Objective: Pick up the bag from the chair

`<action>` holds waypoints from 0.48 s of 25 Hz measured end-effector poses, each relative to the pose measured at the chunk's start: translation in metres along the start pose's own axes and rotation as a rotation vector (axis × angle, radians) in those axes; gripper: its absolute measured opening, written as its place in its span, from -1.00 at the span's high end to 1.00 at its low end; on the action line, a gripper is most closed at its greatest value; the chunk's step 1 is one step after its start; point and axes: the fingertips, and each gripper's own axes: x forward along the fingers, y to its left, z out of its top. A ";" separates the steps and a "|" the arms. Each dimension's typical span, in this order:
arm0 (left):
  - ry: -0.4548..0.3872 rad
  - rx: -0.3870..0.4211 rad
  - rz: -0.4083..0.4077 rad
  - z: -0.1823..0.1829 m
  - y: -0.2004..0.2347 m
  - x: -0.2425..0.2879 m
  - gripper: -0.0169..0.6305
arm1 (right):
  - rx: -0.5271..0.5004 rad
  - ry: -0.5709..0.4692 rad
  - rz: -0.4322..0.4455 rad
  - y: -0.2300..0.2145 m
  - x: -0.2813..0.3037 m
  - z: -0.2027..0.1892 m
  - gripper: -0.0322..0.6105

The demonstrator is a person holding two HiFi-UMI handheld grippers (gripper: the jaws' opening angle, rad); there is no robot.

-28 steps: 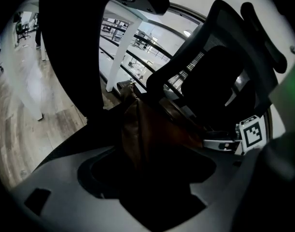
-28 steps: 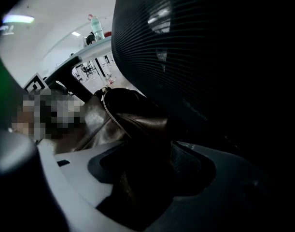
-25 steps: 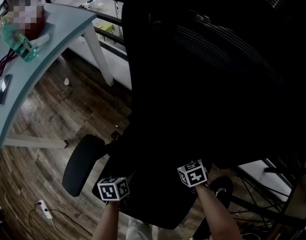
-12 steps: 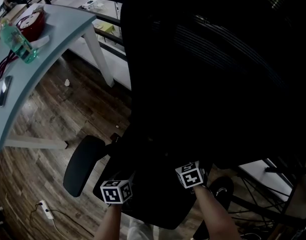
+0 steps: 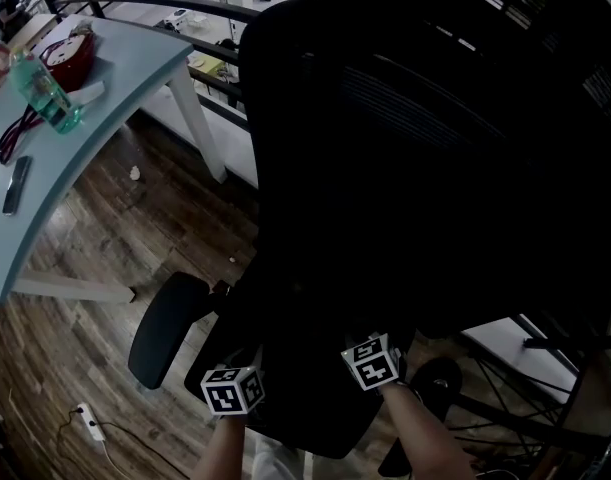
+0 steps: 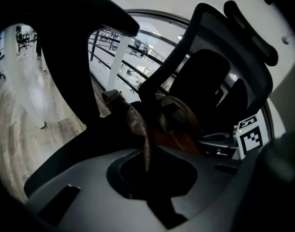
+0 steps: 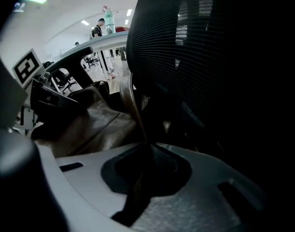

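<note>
In the head view the black office chair (image 5: 405, 168) fills the middle and hides the bag in its shadow. My left gripper (image 5: 232, 390) and right gripper (image 5: 373, 362) show only as marker cubes at the seat's near edge. In the left gripper view a brown leather strap (image 6: 140, 129) runs down between the jaws of my left gripper (image 6: 147, 170), which has just closed on it. The brown bag (image 6: 181, 132) lies behind on the seat. In the right gripper view the bag (image 7: 89, 122) sags at left. Its other strap (image 7: 133, 105) is pinched in my right gripper (image 7: 147, 153), which has just closed.
A light blue desk (image 5: 115, 88) stands at the upper left with a green bottle (image 5: 47, 93), a red item (image 5: 70, 58) and a phone (image 5: 17, 184). The chair's armrest (image 5: 165, 328) juts out left of my grippers. A power strip (image 5: 88, 418) lies on the wood floor.
Both marker cubes have shifted slightly and drawn a little closer together at the seat's edge. The head view has tilted, showing more of the desk.
</note>
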 end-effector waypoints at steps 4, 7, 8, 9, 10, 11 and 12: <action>-0.023 -0.011 -0.021 0.002 -0.010 -0.014 0.91 | 0.014 -0.030 -0.002 0.006 -0.015 0.007 0.86; -0.045 -0.019 -0.033 0.002 -0.020 -0.028 0.91 | 0.025 -0.051 -0.003 0.009 -0.029 0.012 0.86; -0.053 -0.021 -0.038 0.002 -0.023 -0.033 0.91 | 0.029 -0.058 -0.004 0.009 -0.034 0.015 0.86; -0.060 -0.025 -0.042 0.002 -0.026 -0.038 0.91 | 0.031 -0.064 -0.005 0.010 -0.040 0.017 0.86; -0.067 -0.030 -0.046 0.002 -0.029 -0.043 0.91 | 0.033 -0.070 -0.006 0.010 -0.046 0.019 0.86; -0.074 -0.035 -0.049 0.002 -0.033 -0.048 0.91 | 0.036 -0.076 -0.007 0.010 -0.052 0.021 0.86; -0.080 -0.039 -0.053 0.003 -0.037 -0.054 0.91 | 0.039 -0.083 -0.008 0.010 -0.059 0.023 0.86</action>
